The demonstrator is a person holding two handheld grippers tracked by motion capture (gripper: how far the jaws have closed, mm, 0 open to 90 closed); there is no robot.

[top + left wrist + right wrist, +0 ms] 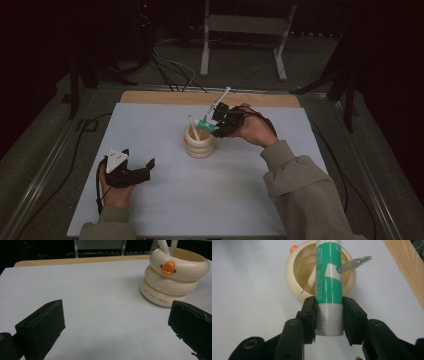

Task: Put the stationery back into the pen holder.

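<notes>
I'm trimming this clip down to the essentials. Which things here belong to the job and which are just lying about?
In the job:
- green-labelled tube, clamped in the right gripper
- cream duck-faced holder
- white pens in it

Lying about:
- left gripper, open on the table
- white frame behind
- floor cables

Tube [329, 285] above holder [294, 272], 2 pens [355, 262] inside

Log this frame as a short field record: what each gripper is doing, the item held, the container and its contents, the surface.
right gripper: shut on green-and-white tube, above the holder's mouth
left gripper: open, nothing between its jaws, low over the table, apart from the holder
holder: cream, three stacked rings, orange duck beak, upright
contents: white pens leaning inside
table: white top, wooden far edge
</notes>
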